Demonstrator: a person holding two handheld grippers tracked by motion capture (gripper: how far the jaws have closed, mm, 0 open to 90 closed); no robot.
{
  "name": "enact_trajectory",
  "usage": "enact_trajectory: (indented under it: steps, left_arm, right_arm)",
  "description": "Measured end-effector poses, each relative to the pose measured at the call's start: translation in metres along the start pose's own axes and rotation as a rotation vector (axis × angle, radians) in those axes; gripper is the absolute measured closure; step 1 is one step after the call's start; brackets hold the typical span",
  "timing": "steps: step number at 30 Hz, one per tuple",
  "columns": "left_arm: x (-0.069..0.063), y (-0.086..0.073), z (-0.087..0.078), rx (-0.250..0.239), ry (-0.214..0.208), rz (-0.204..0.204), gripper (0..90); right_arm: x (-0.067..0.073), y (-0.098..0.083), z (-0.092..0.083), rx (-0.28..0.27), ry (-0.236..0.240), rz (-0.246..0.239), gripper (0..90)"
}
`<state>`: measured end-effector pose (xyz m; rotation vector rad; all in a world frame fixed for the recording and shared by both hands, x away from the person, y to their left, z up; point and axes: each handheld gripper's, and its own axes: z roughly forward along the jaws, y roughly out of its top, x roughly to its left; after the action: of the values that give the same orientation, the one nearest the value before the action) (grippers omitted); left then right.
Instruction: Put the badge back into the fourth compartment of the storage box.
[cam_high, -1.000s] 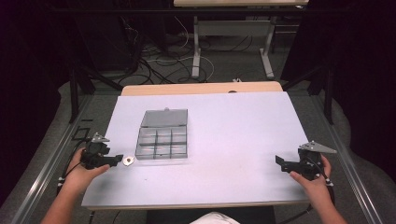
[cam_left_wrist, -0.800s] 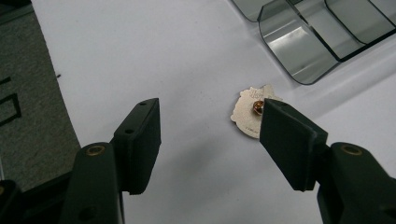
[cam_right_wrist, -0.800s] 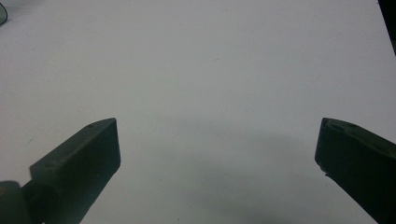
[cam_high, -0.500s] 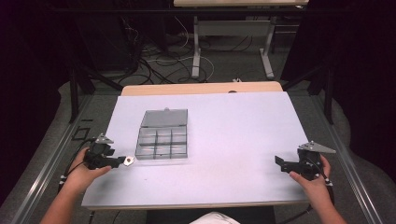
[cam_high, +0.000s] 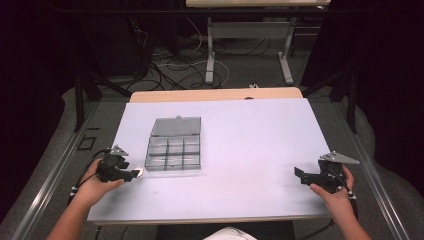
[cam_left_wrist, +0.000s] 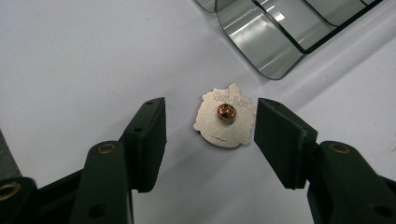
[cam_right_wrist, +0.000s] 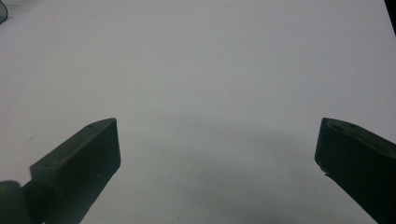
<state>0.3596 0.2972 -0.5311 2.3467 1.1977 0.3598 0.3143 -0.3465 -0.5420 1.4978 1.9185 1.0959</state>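
Left gripper (cam_high: 134, 174) beside the compartment box (cam_high: 173, 150) — right gripper (cam_high: 299, 175) well apart.

A small metal pin badge (cam_left_wrist: 225, 122) lies flat on the white table (cam_high: 250, 140), back side up. Its back is pale silver with a bumpy edge, tiny writing near the top, and a round copper stud in the middle. It sits just beside the near left corner of the clear grey box (cam_high: 173, 150), not touching it.
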Motion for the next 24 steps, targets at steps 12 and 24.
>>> enact_trajectory:
  steps: [12,24]
  left_arm:
    - [0.0,0.0,0.008,0.016,-0.014,-0.005,45.4]
    - [-0.001,0.002,0.015,0.018,-0.024,-0.009,47.6]
  right_arm:
    - [0.0,0.0,0.0,0.002,0.001,0.002,0.0]
    - [0.0,0.0,0.0,0.009,0.005,0.002,0.2]
